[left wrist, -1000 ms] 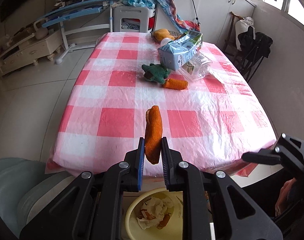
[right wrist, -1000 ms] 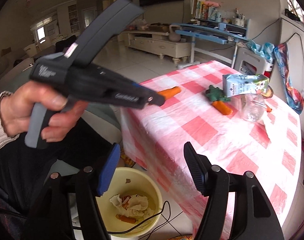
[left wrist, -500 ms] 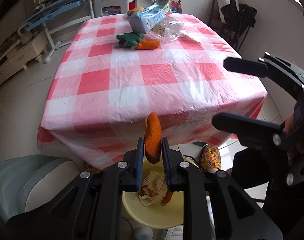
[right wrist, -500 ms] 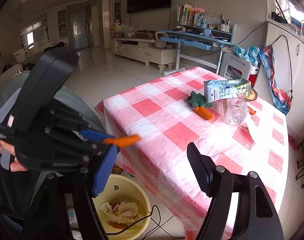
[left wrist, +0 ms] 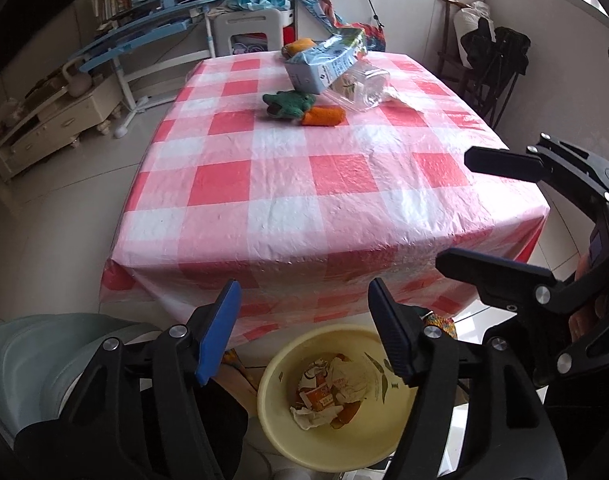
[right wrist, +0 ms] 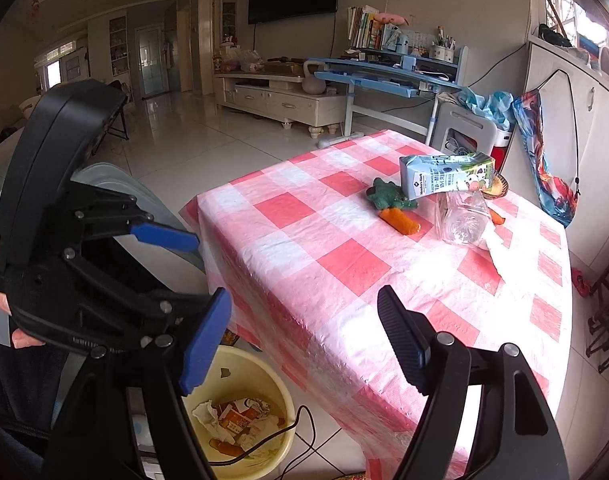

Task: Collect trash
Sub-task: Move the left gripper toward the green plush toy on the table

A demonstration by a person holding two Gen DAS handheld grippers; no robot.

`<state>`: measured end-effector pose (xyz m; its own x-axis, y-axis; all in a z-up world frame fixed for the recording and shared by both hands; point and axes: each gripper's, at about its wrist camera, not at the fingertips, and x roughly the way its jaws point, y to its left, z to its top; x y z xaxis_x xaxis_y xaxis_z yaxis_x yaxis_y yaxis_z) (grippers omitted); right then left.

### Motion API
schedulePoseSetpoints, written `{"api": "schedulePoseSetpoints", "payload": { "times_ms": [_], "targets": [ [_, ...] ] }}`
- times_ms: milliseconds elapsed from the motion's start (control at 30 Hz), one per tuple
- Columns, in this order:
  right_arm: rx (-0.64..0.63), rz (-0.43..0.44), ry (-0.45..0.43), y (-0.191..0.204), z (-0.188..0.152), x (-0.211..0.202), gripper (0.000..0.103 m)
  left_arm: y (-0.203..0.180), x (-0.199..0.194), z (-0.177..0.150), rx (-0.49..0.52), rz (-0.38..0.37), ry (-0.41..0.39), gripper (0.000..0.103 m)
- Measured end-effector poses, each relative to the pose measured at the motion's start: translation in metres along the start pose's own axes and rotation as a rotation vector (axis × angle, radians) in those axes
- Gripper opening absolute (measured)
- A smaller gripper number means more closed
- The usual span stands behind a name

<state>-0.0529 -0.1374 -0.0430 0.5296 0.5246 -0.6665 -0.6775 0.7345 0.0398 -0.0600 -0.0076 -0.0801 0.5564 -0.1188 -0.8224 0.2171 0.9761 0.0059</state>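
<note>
My left gripper (left wrist: 302,300) is open and empty above a yellow bin (left wrist: 280,432) on the floor at the table's near edge. The bin holds crumpled paper, wrappers and an orange piece (left wrist: 346,414). My right gripper (right wrist: 304,320) is open and empty; it also shows at the right of the left wrist view (left wrist: 452,208). On the pink checked table (left wrist: 304,184) lie an orange carrot toy with green top (left wrist: 324,116), a milk carton (left wrist: 324,64) and a clear plastic bottle (left wrist: 364,88).
A grey-green chair (left wrist: 28,356) stands at the left of the bin. A black cable (right wrist: 288,428) hangs over the bin rim. A white stool (left wrist: 256,32), a blue desk and a folded black rack (left wrist: 492,64) stand beyond the table.
My left gripper opened and let go of the orange piece, which now lies in the bin. Both grippers shifted slightly by the table's near edge.
</note>
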Motion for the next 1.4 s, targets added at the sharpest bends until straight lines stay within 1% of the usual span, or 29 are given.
{"api": "schedulePoseSetpoints", "payload": {
  "times_ms": [233, 533, 667, 733, 900, 1100, 1200, 1400],
  "targets": [
    [-0.014, -0.007, 0.005, 0.004, 0.000, 0.003, 0.072, 0.009, -0.002, 0.003, -0.044, 0.017, -0.024, 0.064],
    [-0.022, -0.009, 0.008, 0.006, 0.000, 0.003, 0.072, 0.008, -0.002, 0.003, -0.036, 0.035, -0.034, 0.065],
    [-0.029, -0.005, 0.008, 0.007, 0.001, 0.003, 0.072, 0.008, 0.001, 0.008, -0.044, 0.025, -0.031, 0.065],
    [-0.031, -0.009, 0.012, 0.008, 0.002, 0.004, 0.072, 0.009, 0.002, 0.015, -0.051, 0.021, -0.032, 0.065],
    [-0.028, -0.002, 0.007, 0.006, 0.006, 0.007, 0.072, 0.012, 0.001, 0.039, -0.056, 0.019, -0.062, 0.065],
    [-0.053, -0.011, 0.026, 0.001, 0.014, 0.017, 0.072, 0.015, 0.013, 0.072, -0.054, 0.023, -0.073, 0.065],
    [-0.069, -0.006, 0.037, -0.006, 0.022, 0.023, 0.072, 0.016, 0.024, 0.085, -0.059, 0.016, -0.066, 0.065],
    [-0.143, 0.000, 0.076, -0.023, 0.037, 0.048, 0.072, 0.029, 0.062, 0.116, -0.087, 0.021, -0.020, 0.065]
  ]
}}
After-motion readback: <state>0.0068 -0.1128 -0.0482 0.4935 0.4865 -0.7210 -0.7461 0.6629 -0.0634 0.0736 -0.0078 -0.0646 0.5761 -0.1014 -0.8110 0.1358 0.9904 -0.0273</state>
